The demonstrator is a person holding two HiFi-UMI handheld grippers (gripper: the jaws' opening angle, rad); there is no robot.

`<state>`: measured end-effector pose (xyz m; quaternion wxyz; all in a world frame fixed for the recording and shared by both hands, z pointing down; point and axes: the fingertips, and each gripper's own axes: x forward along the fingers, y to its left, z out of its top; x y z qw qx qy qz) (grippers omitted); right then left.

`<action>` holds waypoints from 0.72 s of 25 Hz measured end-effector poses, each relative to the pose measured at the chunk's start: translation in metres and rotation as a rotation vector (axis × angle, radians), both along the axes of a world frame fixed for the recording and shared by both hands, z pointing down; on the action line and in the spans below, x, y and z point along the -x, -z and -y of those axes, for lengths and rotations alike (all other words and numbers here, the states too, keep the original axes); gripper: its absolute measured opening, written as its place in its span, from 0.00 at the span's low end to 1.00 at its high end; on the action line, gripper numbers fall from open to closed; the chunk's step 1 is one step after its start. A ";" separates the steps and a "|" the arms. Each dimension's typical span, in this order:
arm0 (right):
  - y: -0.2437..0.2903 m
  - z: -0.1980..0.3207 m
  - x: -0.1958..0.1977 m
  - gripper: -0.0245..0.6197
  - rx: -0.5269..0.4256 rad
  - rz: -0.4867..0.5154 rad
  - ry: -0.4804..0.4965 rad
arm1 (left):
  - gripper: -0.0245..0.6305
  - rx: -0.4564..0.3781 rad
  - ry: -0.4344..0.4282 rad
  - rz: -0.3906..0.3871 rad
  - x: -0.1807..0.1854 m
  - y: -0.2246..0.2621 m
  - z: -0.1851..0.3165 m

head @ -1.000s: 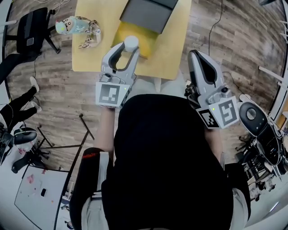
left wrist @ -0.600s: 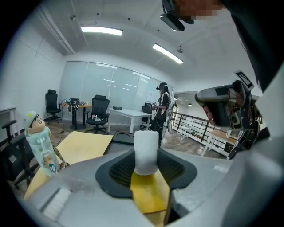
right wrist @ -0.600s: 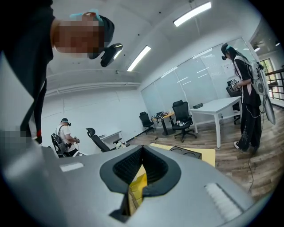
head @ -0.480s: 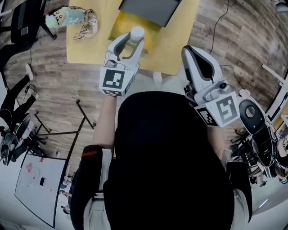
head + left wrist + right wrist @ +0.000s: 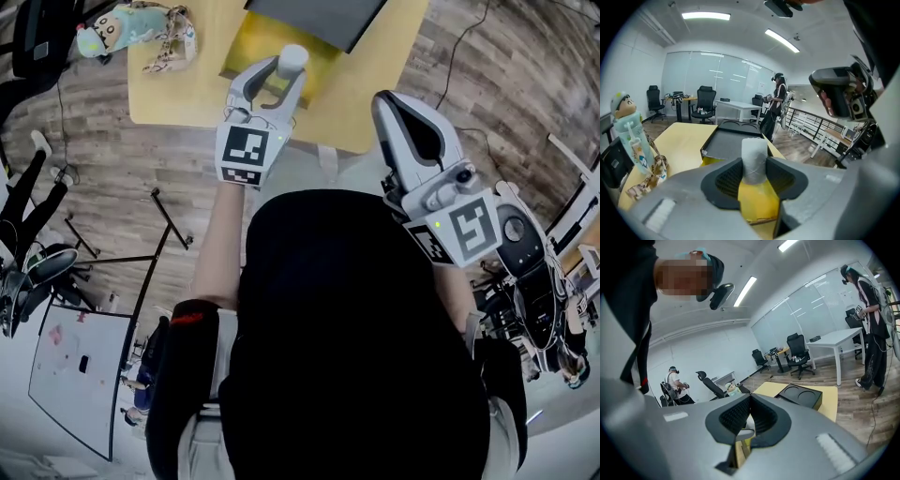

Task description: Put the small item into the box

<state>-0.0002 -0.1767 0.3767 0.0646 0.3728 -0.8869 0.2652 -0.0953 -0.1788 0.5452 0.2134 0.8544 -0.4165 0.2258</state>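
The small item (image 5: pixel 292 58) is a white cylinder standing upright between the pads of my left gripper (image 5: pixel 273 79), which is shut on it. In the left gripper view the item (image 5: pixel 754 157) stands over the yellow inside of the open box (image 5: pixel 757 200), with the dark lid (image 5: pixel 732 143) lying behind it. From the head view the box (image 5: pixel 255 42) lies on the yellow table (image 5: pixel 178 94), directly under the left gripper. My right gripper (image 5: pixel 386 105) hovers near the table's front right edge, shut and empty; its jaws (image 5: pixel 747 414) meet.
A cartoon-figure bottle with a patterned strap (image 5: pixel 131 21) lies at the table's left end (image 5: pixel 629 136). Wooden floor surrounds the table, with office chairs (image 5: pixel 33 28) at the left and equipment (image 5: pixel 525 244) at the right. A person (image 5: pixel 777 101) stands far off.
My left gripper has carried the white item forward, from the table's front edge to above the yellow box. The right gripper has shifted only slightly.
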 end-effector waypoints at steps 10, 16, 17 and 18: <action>-0.018 0.019 -0.007 0.04 0.054 -0.001 0.001 | 0.29 0.131 -0.005 0.031 -0.007 -0.044 -0.002; -0.026 0.022 -0.002 0.04 0.081 0.005 0.033 | 0.29 0.204 0.002 0.058 -0.010 -0.066 -0.002; -0.027 0.023 -0.001 0.04 0.085 0.006 0.037 | 0.29 0.210 -0.001 0.070 -0.011 -0.068 -0.003; -0.027 0.024 -0.001 0.04 0.089 0.008 0.041 | 0.29 0.214 -0.007 0.086 -0.011 -0.070 -0.003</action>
